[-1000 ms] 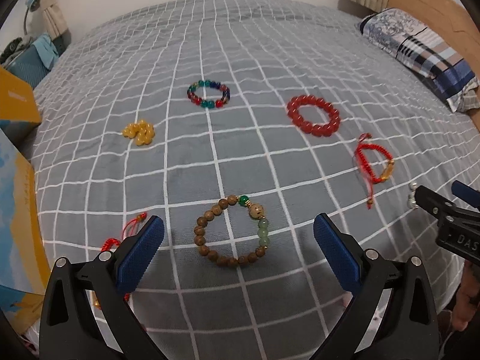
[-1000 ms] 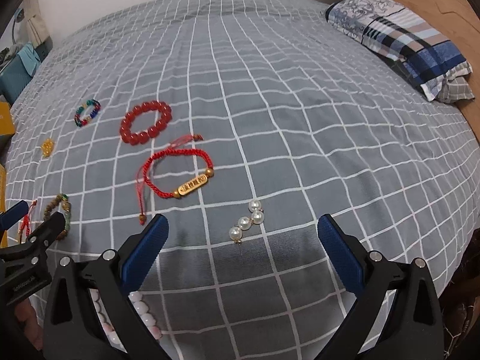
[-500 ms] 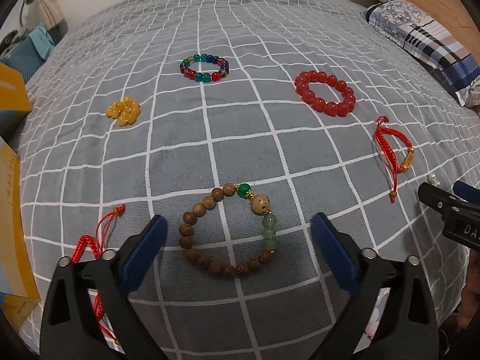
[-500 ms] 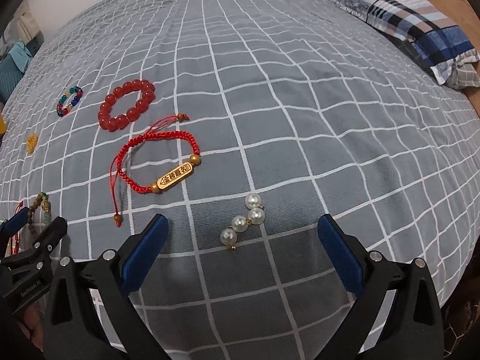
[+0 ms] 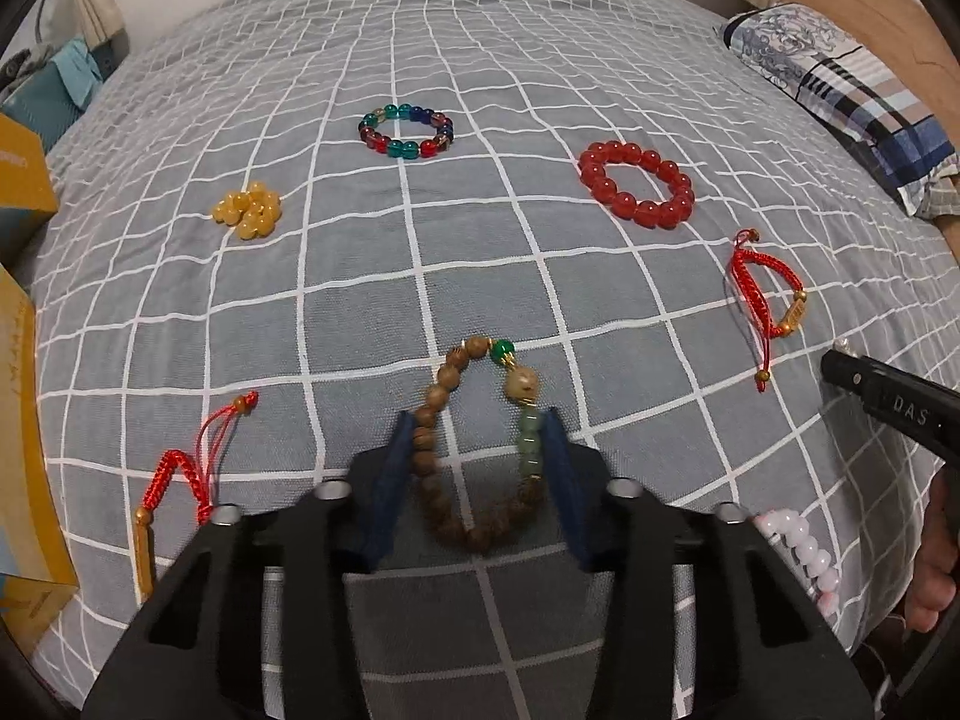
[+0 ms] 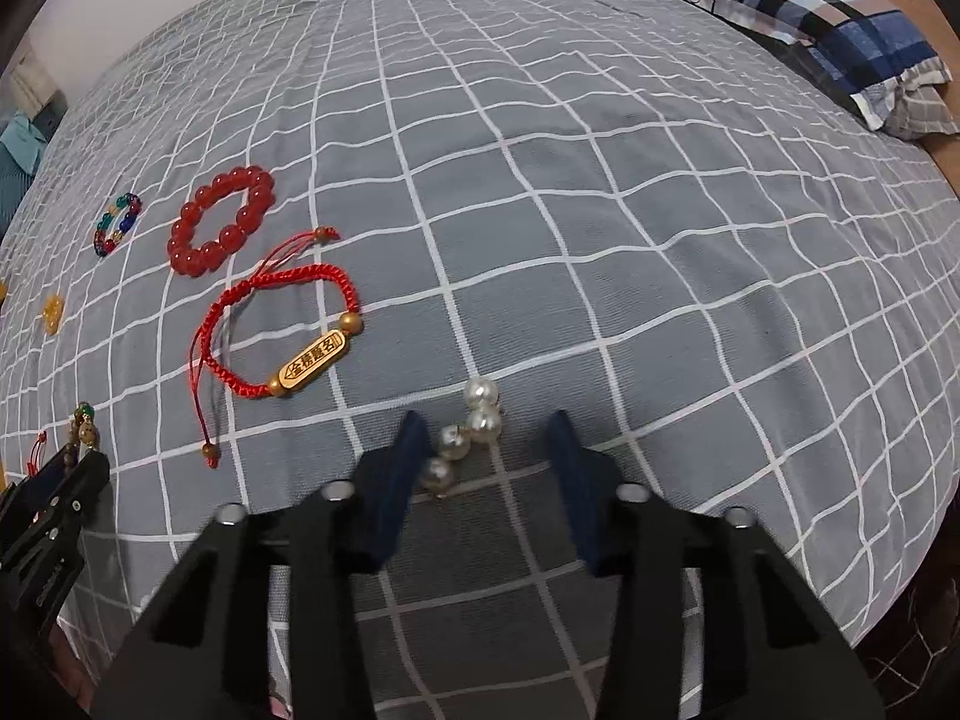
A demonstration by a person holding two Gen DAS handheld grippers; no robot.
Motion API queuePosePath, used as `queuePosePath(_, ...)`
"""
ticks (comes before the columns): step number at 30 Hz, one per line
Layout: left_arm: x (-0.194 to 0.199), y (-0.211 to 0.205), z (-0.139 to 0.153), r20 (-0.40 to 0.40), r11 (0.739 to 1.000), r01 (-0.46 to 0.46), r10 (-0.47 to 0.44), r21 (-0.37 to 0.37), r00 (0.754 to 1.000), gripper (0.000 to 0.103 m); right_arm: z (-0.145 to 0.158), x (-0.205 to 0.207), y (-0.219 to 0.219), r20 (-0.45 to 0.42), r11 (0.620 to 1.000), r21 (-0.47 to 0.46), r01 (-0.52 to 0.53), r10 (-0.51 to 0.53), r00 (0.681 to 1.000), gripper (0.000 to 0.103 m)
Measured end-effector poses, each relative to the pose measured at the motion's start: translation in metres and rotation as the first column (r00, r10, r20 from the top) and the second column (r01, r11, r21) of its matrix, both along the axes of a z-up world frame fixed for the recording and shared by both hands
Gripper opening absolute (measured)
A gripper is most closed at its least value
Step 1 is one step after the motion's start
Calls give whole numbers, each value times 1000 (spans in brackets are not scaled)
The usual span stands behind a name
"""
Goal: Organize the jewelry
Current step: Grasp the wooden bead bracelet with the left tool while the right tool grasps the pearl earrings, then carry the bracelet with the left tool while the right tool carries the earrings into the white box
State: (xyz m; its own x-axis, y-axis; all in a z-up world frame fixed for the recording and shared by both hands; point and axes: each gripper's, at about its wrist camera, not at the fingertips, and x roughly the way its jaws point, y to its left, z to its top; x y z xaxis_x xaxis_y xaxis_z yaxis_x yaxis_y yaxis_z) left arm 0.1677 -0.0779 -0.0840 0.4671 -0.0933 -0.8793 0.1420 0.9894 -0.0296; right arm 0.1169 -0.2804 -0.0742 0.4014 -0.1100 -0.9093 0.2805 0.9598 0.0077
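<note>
Grey checked bedspread [image 5: 360,276] carries scattered bracelets. Left gripper [image 5: 477,450], its jaws just closing, squeezes the limp, light wooden bead bracelet [image 5: 474,450] by both sides. Right gripper [image 6: 487,456], jaws likewise closing, brackets the small, rolling pearl string [image 6: 465,438], only the left pad touching it.

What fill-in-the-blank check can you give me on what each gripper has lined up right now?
1. The left gripper squeezes the wooden bracelet, which includes one dark ____ bead.
2. Between the right gripper's fingers lies a pearl piece with ____ pearls, not yet clamped.
3. The red cord bracelet carries a ____-coloured tag with writing.

Missing words: green; four; gold.

Both grippers' fingers have just been closing, each with its piece between them.
</note>
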Motion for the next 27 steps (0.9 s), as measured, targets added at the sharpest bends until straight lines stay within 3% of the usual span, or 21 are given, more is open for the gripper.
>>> queuePosePath(2,-1,0,0,-2,1000,12,-12,-10,1000,18,1,0,-2,4,1000,-5,7,-7,1000,17)
queuePosePath(3,-1,0,1,-2,1000,15,-15,-12,1000,16,2,-1,-4,9,1000,-4,12,-12,1000,12)
queuePosePath(5,-1,0,1,1,1000,17,-17,-16,1000,8,4,-4,-6,23,1000,12,20,-20,1000,11)
queuePosePath(27,-8,13,32,79,997,17,-11,-75,997,8,27,-17,-3,145,999,36,19,-24,989,11)
